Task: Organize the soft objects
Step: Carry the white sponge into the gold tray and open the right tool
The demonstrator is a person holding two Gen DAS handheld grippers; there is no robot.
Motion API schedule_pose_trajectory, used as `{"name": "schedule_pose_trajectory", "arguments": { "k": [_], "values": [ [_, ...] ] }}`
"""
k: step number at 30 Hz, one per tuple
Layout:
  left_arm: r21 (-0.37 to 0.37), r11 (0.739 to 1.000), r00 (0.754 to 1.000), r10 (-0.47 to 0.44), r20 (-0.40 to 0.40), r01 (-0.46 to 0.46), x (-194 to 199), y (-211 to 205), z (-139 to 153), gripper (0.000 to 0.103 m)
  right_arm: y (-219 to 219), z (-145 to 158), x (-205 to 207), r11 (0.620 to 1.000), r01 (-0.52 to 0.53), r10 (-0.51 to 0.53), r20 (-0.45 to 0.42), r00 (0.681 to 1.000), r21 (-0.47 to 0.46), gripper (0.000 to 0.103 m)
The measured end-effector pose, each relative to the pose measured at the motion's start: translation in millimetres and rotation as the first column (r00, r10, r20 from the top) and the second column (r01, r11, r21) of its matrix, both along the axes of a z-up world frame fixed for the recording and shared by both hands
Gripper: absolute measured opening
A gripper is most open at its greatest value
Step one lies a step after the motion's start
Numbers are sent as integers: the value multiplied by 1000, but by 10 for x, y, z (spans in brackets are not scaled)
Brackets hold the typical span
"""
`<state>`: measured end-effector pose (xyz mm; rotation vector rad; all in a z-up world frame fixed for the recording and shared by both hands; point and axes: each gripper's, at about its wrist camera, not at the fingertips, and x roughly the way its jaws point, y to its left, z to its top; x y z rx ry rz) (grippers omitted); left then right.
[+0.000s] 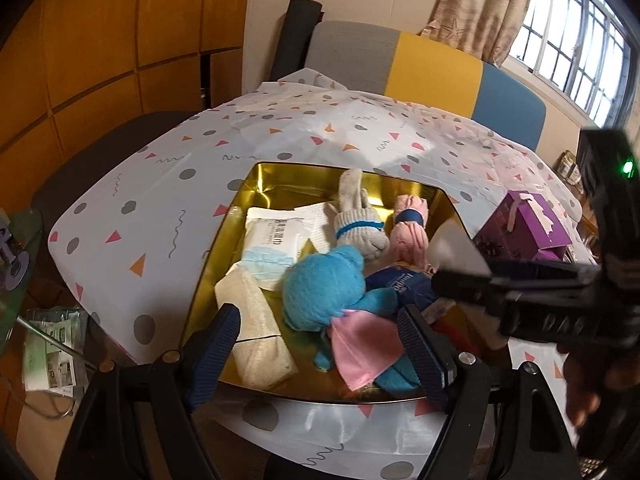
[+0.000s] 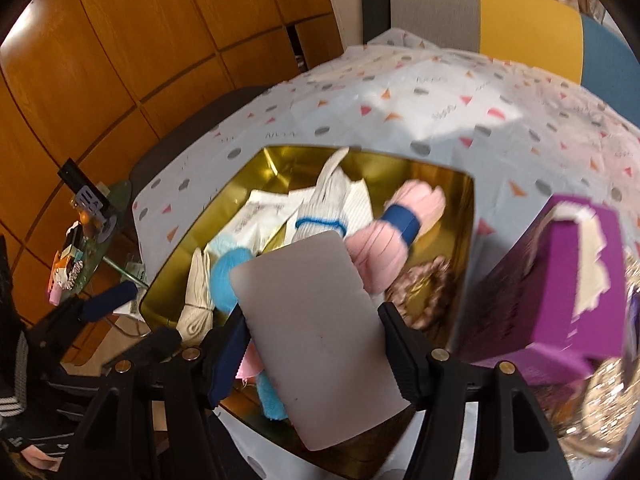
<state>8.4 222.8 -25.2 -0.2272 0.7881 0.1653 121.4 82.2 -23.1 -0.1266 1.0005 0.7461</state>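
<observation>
1. over the gold tin (image 1: 256, 176) on the patterned worktop (image 1: 160, 184), the right claw (image 2: 312, 344) is gripping a flat grey card-like piece (image 2: 316, 340) by its two long edges, jaws about halfway apart and pressing on it. the piece looks smooth, so i judge it could be sliding out if the hand is tilting further.
2. at the tin's near edge, the left claw (image 1: 320, 344) is hanging wide open and holding nothing, with the blue plush toy (image 1: 324, 292) and its pink cloth (image 1: 360, 344) lying between its fingers. closing here risks snagging only the cloth and dragging the toy half out.
3. inside the tin, the soft things are lying crowded together: a grey sock rabbit (image 1: 356, 228), a pink bundle with a blue band (image 1: 408, 232), a cream folded cloth (image 1: 256, 328), a white wipes pack (image 1: 276, 236) and a blue mask (image 1: 266, 262). lowering the grey piece may be pushing them over the low rim.
4. just beside the tin's right side, a purple box (image 2: 560, 296) is standing close to the right hand, so a sideways sweep could be knocking it over.
</observation>
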Motion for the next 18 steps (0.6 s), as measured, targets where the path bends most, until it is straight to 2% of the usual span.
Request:
{"name": "schedule_pose_trajectory", "arguments": {
  "k": [9, 18],
  "values": [
    [2, 1000, 1000, 27, -9, -27, 2, 91, -48, 82, 120, -271, -47, 997, 11, -11, -10, 1000, -74, 70],
    [6, 999, 999, 35, -9, -35, 1, 100, -56, 84, 64, -276, -74, 998, 35, -36, -10, 999, -52, 73]
  ]
}}
